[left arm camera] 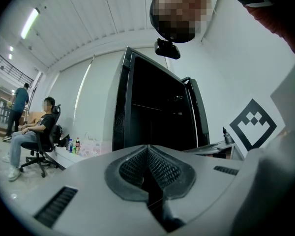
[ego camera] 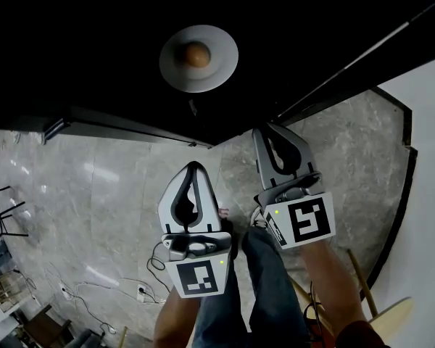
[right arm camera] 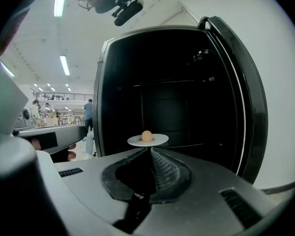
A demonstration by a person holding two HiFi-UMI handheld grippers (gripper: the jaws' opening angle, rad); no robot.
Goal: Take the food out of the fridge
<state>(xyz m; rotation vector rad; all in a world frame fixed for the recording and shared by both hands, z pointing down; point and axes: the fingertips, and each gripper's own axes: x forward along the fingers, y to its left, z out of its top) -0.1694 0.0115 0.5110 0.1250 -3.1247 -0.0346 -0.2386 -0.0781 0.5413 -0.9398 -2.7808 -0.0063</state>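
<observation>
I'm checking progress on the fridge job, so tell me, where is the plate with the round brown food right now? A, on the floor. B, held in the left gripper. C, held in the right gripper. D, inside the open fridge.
D: the plate with the round food sits inside the dark open fridge, ahead of the left gripper and right gripper, both shut on nothing.

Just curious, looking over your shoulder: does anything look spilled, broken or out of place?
Nothing stands out. The plate sits level inside the open fridge, with the round brown food near its middle. The left gripper and right gripper are shut, empty, short of it. Loose cables trail across the floor.
</observation>
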